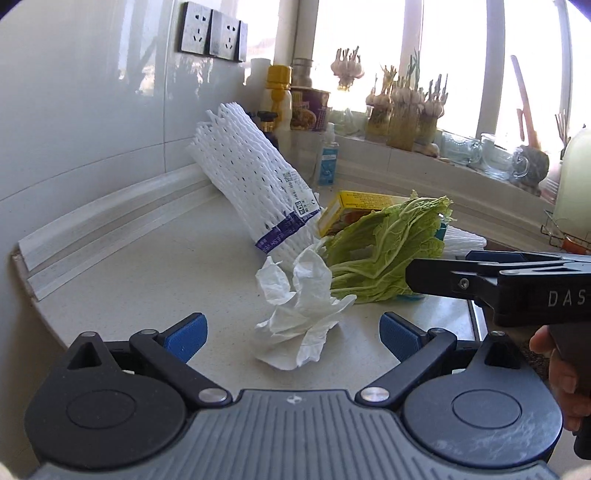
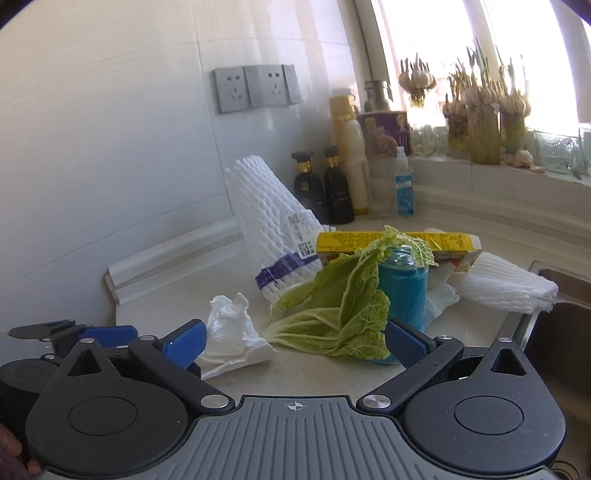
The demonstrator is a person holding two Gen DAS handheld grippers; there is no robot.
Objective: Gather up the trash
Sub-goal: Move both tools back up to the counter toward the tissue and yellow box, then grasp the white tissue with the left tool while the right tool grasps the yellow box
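A crumpled white tissue (image 1: pixel 303 314) lies on the counter just ahead of my open left gripper (image 1: pixel 291 336), between its blue pads. It also shows in the right wrist view (image 2: pixel 231 332). Cabbage leaves (image 1: pixel 384 251) lie right of it, draped over a blue can (image 2: pixel 404 291). My right gripper (image 2: pixel 295 343) is open and empty, its pads on either side of the leaves (image 2: pixel 340 314). A white foam net sleeve (image 1: pixel 251 184) leans on the wall. A yellow carton (image 2: pixel 399 243) and a second flat foam net (image 2: pixel 506 284) lie behind.
Bottles (image 2: pixel 338 195) and a sanitizer bottle (image 2: pixel 402 184) stand in the corner. Garlic jars (image 2: pixel 484 125) and glassware (image 1: pixel 491 155) line the windowsill. A sink (image 2: pixel 561 332) is at the right. Wall sockets (image 1: pixel 210 33) sit above the counter (image 1: pixel 147 266).
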